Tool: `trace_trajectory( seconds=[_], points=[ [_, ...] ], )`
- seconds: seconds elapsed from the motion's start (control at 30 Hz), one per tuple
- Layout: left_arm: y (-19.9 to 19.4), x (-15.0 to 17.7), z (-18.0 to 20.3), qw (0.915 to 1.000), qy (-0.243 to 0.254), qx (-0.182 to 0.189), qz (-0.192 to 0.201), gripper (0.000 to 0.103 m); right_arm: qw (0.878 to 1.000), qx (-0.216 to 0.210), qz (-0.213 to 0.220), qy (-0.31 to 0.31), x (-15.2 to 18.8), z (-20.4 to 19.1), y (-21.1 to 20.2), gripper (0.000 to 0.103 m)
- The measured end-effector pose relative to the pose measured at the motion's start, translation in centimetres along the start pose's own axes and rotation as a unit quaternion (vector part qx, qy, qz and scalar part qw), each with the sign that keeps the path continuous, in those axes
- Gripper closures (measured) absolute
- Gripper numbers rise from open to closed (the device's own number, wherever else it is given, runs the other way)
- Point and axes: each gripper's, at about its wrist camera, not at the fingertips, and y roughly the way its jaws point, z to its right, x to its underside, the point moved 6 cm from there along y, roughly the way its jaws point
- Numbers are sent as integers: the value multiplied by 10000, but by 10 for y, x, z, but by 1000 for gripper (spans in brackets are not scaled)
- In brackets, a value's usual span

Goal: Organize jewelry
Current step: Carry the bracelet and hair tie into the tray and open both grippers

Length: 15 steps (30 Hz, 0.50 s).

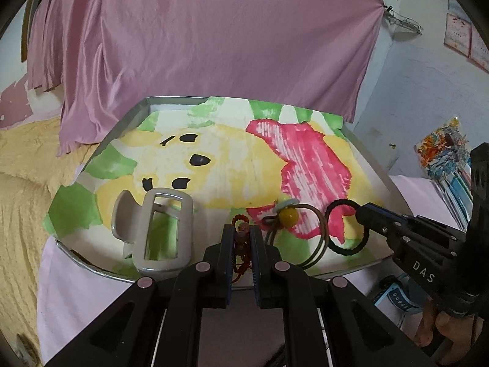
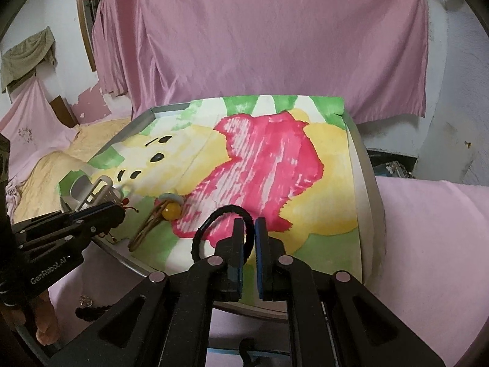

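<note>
My left gripper (image 1: 243,234) is shut on a red beaded bracelet (image 1: 241,238) over the near edge of the painted tray (image 1: 122,122); it also shows in the right wrist view (image 2: 117,211). My right gripper (image 2: 249,229) is shut on a black hair tie (image 2: 214,220), which also shows in the left wrist view (image 1: 345,229) at the tray's near right. Between them lies a hair tie with a yellow bead (image 1: 288,215) and brown bangles (image 1: 318,244); the bead also shows in the right wrist view (image 2: 169,211).
A grey plastic holder (image 1: 162,229) stands at the tray's near left. The tray lies on a pink-covered bed with a yellow blanket (image 1: 24,183) at left. Pink curtains (image 1: 214,30) hang behind. Books (image 1: 446,159) lean at right. A dark item (image 2: 91,309) lies on the sheet.
</note>
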Motion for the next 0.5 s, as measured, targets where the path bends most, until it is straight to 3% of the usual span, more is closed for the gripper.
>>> trace_trajectory(
  seconds=[0.03,0.1,0.2,0.27,0.43,0.5],
  points=[
    [0,0,0,10000,16,-22,-8,92,10000,8,9,10,0,1,-1,89],
    [0,0,1,10000,36,-43,-23,88,10000,33,38,13,0,1,-2,67],
    [-2,0,1,10000,23,-30,21,68,9998,80,159,17,-1,3,-10,64],
    [-7,-1,1,9999,-55,-6,133,43,9996,109,258,48,-2,5,-17,64],
    [-26,-4,1,9989,-144,61,450,40,9974,41,701,156,-3,11,-45,63],
    [-35,-3,2,9982,-157,56,570,32,9956,-37,924,174,-2,11,-59,43]
  ],
)
